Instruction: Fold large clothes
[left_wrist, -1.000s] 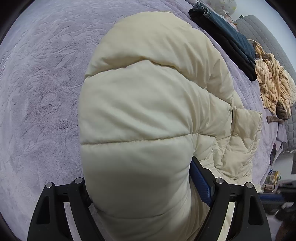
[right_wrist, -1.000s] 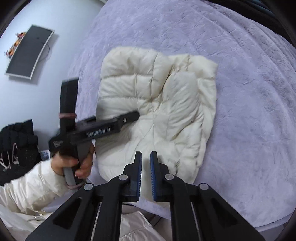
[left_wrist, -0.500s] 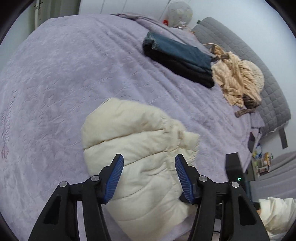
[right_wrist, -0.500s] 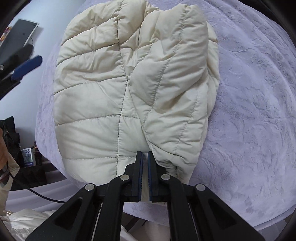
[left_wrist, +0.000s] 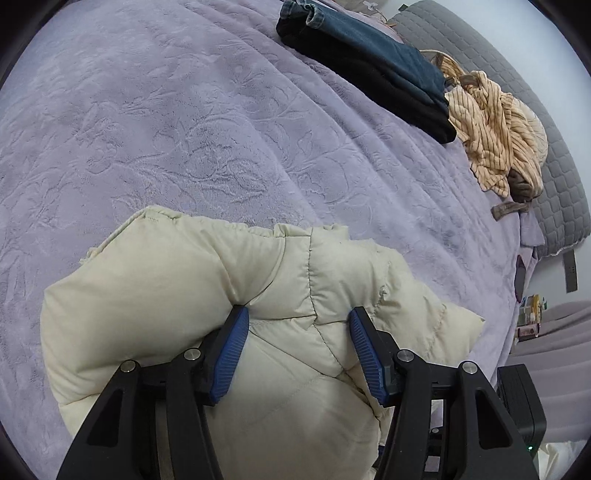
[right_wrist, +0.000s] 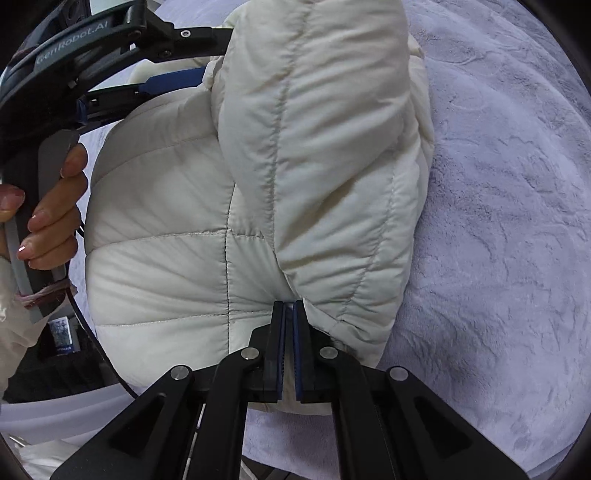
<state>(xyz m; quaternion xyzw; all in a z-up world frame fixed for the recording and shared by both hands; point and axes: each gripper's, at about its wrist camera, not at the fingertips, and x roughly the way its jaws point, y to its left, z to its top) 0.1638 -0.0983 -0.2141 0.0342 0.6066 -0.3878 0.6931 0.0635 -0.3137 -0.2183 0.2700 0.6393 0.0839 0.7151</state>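
On the purple bedspread (left_wrist: 155, 122), the puffy jacket (left_wrist: 207, 280) looks light, soft and springy, so the left gripper (left_wrist: 295, 350), jaws half-wide, squeezes a thick fold while the right gripper (right_wrist: 289, 345), pinched narrow, nips a seam.

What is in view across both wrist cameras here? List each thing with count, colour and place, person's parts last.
Puffer jacket: one, cream, folded at the bed's near edge.
Bedspread: one, lilac, embossed, covering the bed.
Folded clothes: one stack, black and dark blue, far side of the bed.
Striped garment: one, orange-tan, crumpled beside the stack.
Headboard: one, grey, quilted, behind the striped garment.
Left gripper: black, blue pads, jaws pressing into a thick jacket fold.
Right gripper: black, jaws shut at the jacket's near edge.
Hand: one, holding the left gripper's handle.
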